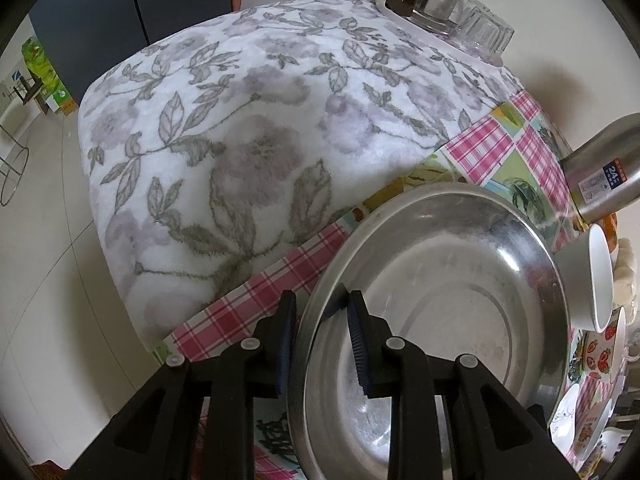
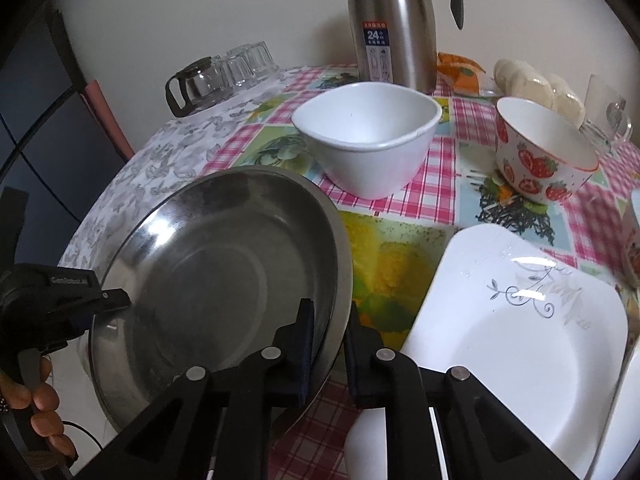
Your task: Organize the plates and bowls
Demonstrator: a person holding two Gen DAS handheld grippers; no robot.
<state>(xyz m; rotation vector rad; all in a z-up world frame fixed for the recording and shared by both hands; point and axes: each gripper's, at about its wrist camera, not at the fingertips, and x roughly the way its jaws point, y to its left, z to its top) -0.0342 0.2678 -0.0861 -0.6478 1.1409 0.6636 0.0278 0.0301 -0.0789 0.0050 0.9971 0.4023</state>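
Silver jug point(image 2: 390, 24) with a "24" label, left gripper point(image 1: 320, 332) and right gripper point(image 2: 328, 344) each pinching the metal plate point(image 2: 224, 264) rim (tilted above the checked tablecloth point(image 2: 440, 184)), white bowl point(image 2: 366, 136) behind.

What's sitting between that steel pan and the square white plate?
Nothing stands there: in the right wrist view only bare yellow-green tablecloth shows between the steel pan and the square white plate.

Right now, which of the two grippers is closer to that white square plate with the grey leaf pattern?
Right. The right gripper straddles the steel plate's rim, right beside the white square plate. The left gripper straddles the steel plate's far rim, farther away.
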